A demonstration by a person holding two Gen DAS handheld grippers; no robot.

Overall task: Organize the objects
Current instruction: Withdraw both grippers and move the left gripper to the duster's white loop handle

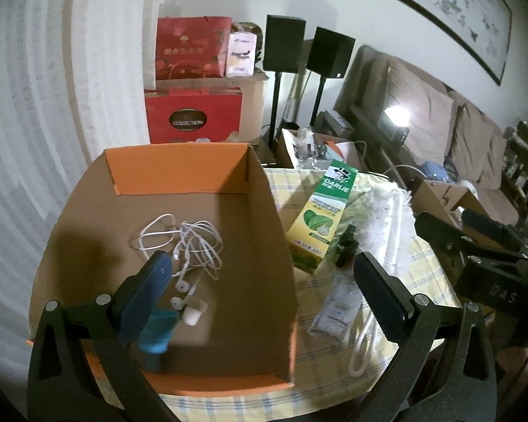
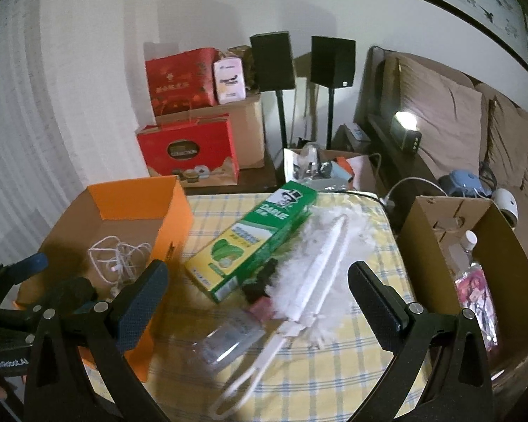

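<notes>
Holding spread jaws of the left hand-held gripper (image 1: 260, 277) over tangled white earphones (image 1: 188, 246) inside an open orange cardboard box (image 1: 264, 211), beside a green-and-yellow toothpaste carton (image 1: 322, 216).

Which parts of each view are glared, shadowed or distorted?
Left wrist view: a bright lamp flares by the sofa; a dark shadow falls across the orange box floor; edges curve from fisheye. Right wrist view: same lamp blooms; the clear bottle looks blurred.
</notes>
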